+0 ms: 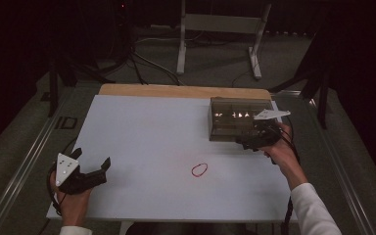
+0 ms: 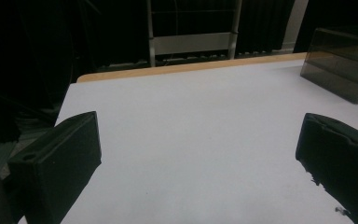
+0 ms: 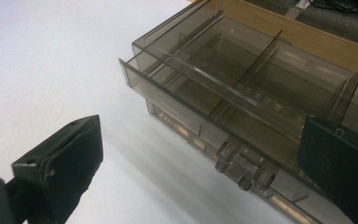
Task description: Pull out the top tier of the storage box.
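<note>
A smoky clear drawer box (image 1: 235, 120) stands at the back right of the white table (image 1: 147, 132). In the right gripper view its upper drawer (image 3: 242, 88) is slid out a little and shows dividers, and a clear handle (image 3: 240, 165) sticks out of the lower drawer. My right gripper (image 1: 249, 141) is open at the box's front right corner, with its jaws (image 3: 205, 144) on either side of that handle and apart from it. A red rubber band (image 1: 199, 170) lies on the table in front of the box. My left gripper (image 1: 92, 157) rests open near the front left edge, holding nothing (image 2: 200, 140).
A wooden strip (image 1: 186, 90) runs along the table's far edge. Behind it a white metal frame (image 1: 220, 24) and cables lie on the dark floor. Metal rails (image 1: 24, 161) flank the table. The box (image 2: 340, 65) appears far right in the left gripper view.
</note>
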`<state>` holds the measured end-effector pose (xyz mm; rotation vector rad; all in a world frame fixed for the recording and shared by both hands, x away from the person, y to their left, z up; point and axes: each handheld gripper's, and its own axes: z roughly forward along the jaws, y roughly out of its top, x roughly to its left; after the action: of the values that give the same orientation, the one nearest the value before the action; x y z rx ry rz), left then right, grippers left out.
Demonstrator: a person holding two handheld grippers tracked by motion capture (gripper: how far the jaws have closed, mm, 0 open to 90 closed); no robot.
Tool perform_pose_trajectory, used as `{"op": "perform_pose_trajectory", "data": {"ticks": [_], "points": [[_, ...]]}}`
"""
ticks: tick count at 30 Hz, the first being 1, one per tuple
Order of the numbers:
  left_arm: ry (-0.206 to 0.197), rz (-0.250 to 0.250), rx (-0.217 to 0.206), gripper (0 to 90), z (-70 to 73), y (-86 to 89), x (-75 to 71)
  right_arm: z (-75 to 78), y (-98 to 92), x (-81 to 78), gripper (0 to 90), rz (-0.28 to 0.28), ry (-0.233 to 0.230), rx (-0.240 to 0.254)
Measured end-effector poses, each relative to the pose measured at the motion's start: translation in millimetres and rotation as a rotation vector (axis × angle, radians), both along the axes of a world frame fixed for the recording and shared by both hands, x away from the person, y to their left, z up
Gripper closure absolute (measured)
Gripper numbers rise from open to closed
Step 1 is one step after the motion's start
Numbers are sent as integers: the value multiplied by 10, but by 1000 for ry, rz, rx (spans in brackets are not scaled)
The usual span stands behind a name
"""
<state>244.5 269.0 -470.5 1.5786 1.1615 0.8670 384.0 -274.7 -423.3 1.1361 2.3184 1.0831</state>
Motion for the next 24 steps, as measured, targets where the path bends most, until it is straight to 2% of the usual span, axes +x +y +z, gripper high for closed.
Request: {"op": "perform_pose_trajectory", "data": {"ticks": [7,14,18,24], "points": [[-1,0,0,16,1,2,0,5,-33,80,6,27,12,-25],[0,-2,1,16,-2,-3,4,27,-75,125,6,45,-1,1],[1,-2,1,16,-3,-4,5,-20,-57,133,6,71,4,-32],[2,-3,1,16,-4,-4,5,-55,-65,152,8,81,6,-32]]}}
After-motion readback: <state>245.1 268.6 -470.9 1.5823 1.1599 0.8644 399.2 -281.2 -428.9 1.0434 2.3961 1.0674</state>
